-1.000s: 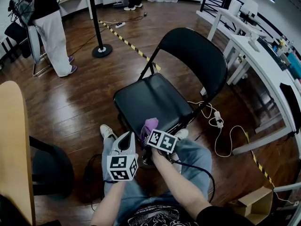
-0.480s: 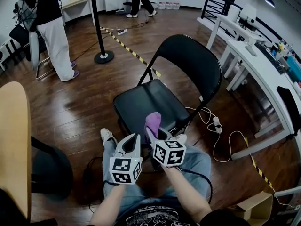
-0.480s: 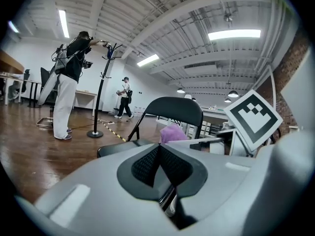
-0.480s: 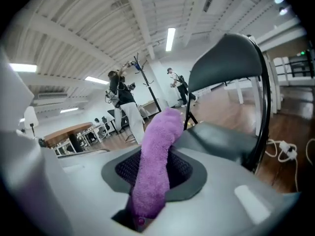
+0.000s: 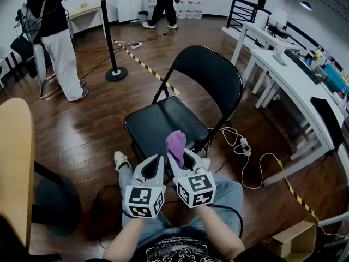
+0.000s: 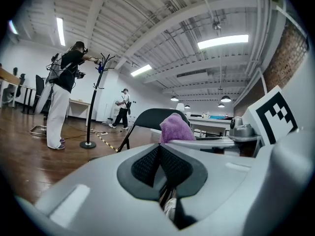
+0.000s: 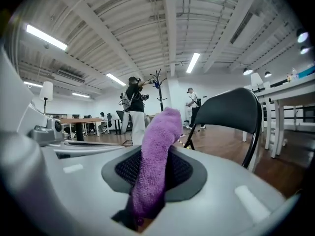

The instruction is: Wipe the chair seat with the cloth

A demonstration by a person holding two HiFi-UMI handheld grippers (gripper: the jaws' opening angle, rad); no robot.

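A black folding chair [image 5: 185,100] stands on the wood floor in front of me, its seat [image 5: 163,125] bare. My right gripper [image 5: 180,156] is shut on a purple cloth [image 5: 175,143], which sticks up past the jaws, held in the air just short of the seat's near edge. In the right gripper view the cloth [image 7: 155,156] runs up between the jaws with the chair back [image 7: 231,113] behind it. My left gripper [image 5: 152,165] sits beside the right one, shut and holding nothing. The left gripper view shows the cloth [image 6: 176,129] and the chair back [image 6: 147,117].
White desks [image 5: 294,75] with gear stand to the right, with a cable and power strip [image 5: 244,144] on the floor beside the chair. A coat stand [image 5: 112,64] and yellow-black floor tape [image 5: 144,64] lie behind. A person [image 5: 52,31] stands at the far left. A wooden tabletop [image 5: 13,162] is at my left.
My right gripper has lifted the cloth off the seat's front edge and drawn back toward me. The left gripper has shifted slightly. A person in the background has walked on.
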